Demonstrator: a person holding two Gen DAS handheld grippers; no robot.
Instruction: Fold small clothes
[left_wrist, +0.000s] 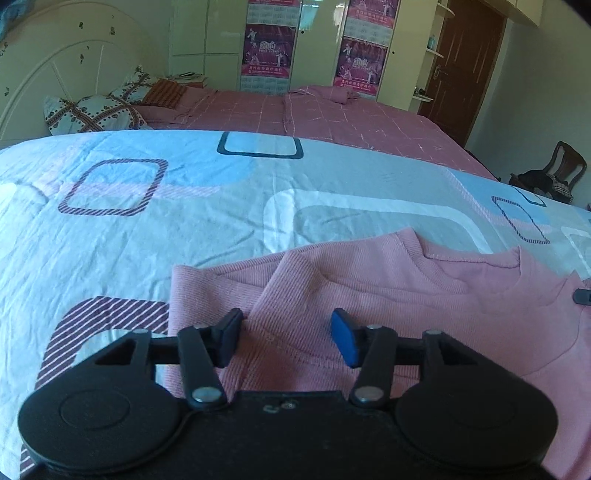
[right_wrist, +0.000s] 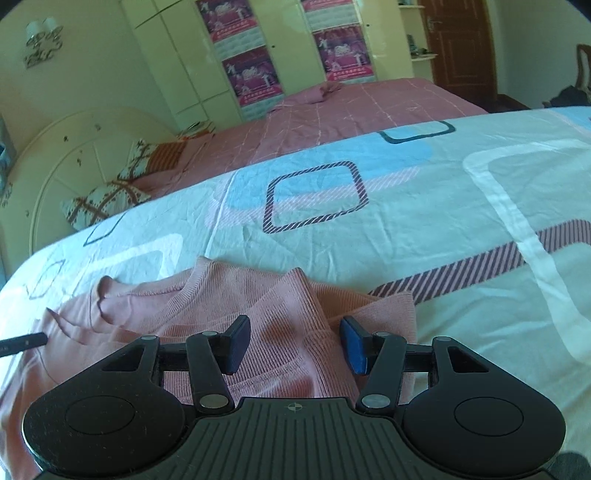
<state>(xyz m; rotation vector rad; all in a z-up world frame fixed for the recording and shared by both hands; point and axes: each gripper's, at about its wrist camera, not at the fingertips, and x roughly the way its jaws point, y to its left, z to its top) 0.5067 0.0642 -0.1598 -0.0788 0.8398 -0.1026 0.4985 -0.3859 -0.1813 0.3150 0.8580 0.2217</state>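
My left jaws stand apart over the pink sweater, blue pads clear of the knit with nothing pinched; my left gripper hangs over the folded-in sleeve on that side; my right jaws are likewise apart and empty, and my right gripper sits above the other sleeve fold. The sweater lies flat on the patterned bedsheet, neckline on the far side of my jaws, both sleeves turned inward across the body. I judge the next fold to be hem toward collar; to do it well I should sink both pairs onto the sweater's near edge, catch every layer and not the sheet under it, close evenly, then lift both sides together so the sleeves stay tucked.
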